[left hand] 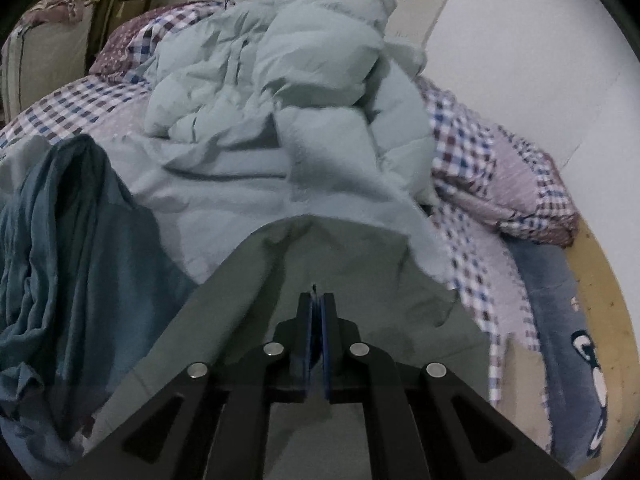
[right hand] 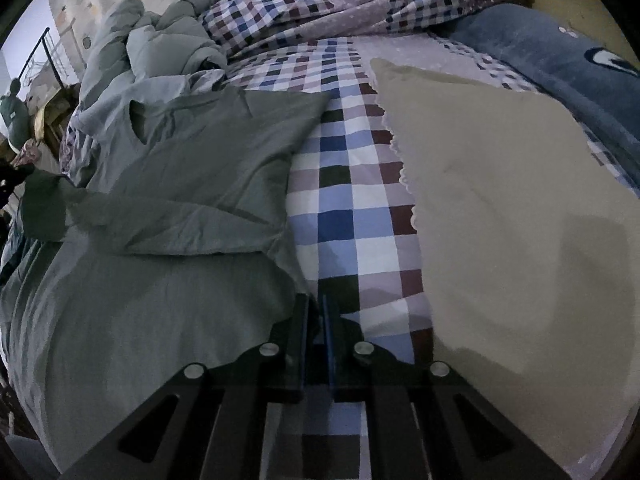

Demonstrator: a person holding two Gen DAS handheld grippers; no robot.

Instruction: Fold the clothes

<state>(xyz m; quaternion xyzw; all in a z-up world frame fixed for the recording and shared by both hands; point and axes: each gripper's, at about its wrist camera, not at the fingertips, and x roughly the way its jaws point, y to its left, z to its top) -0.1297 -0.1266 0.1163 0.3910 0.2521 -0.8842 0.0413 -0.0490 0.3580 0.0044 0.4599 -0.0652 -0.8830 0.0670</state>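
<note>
Your left gripper is pinching the grey-green garment, its jaws pressed together on a raised fold of the cloth, which is draping down on both sides of the fingers. A teal garment is lying crumpled to the left, touching the grey-green one. Beyond them a pale blue-green quilt is bunching up high on the checked bedsheet. To the right a dark blue blanket is running along the bed's edge beside the white wall.
</note>
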